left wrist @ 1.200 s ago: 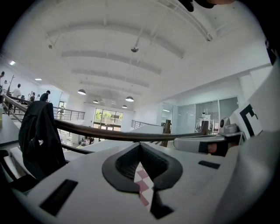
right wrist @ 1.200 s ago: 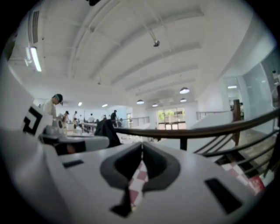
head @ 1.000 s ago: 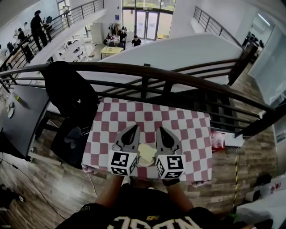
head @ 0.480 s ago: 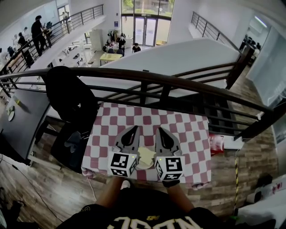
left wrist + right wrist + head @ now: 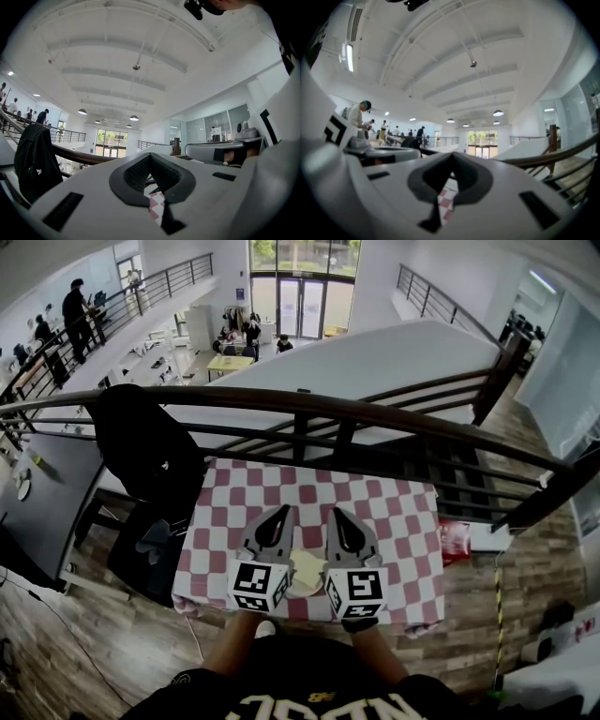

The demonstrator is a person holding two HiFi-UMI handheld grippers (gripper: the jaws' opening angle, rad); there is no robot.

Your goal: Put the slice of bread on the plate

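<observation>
In the head view a pale yellow slice of bread (image 5: 307,566) lies near the front edge of a red-and-white checked table (image 5: 394,521). A bit of white plate rim (image 5: 301,590) shows under its near side. My left gripper (image 5: 278,517) and right gripper (image 5: 339,519) are held level side by side, one on each side of the bread, pointing away from me. Both are shut and hold nothing. In the left gripper view the left gripper (image 5: 150,157) has its jaws together, with only a sliver of checked cloth behind. The right gripper (image 5: 452,156) looks the same in its own view.
A dark railing (image 5: 309,407) runs just beyond the table's far edge, with a drop to a lower floor behind it. A black jacket on a chair (image 5: 148,442) stands at the table's left. A red-and-white packet (image 5: 457,538) lies off the right edge.
</observation>
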